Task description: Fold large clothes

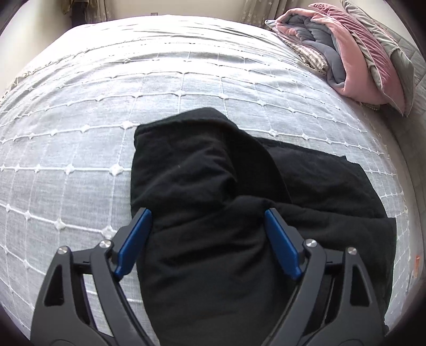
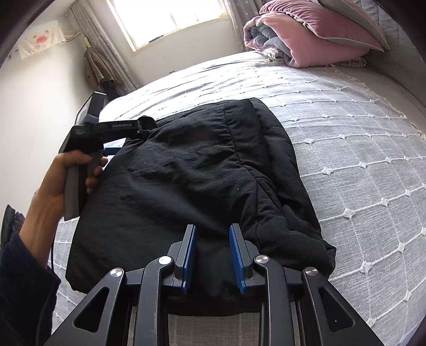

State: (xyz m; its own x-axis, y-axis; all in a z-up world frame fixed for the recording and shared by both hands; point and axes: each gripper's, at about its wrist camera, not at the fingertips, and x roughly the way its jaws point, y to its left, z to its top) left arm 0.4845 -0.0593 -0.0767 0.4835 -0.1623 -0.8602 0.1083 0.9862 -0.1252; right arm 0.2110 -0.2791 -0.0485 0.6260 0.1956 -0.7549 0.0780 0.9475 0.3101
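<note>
A black padded garment lies folded into a thick bundle on the bed; in the right wrist view it is a rough rectangle with one flap laid over the right side. My left gripper is open wide just above it, a blue pad on either side of a raised fold, neither pressing on it. A hand holds that tool at the garment's far left corner. My right gripper hovers at the near edge, its pads a narrow gap apart, with nothing pinched between them.
The bed cover is pale grey with a white stitched grid and spreads wide on all sides. A pile of pink and grey bedding sits at the far right corner. A window and curtains stand beyond.
</note>
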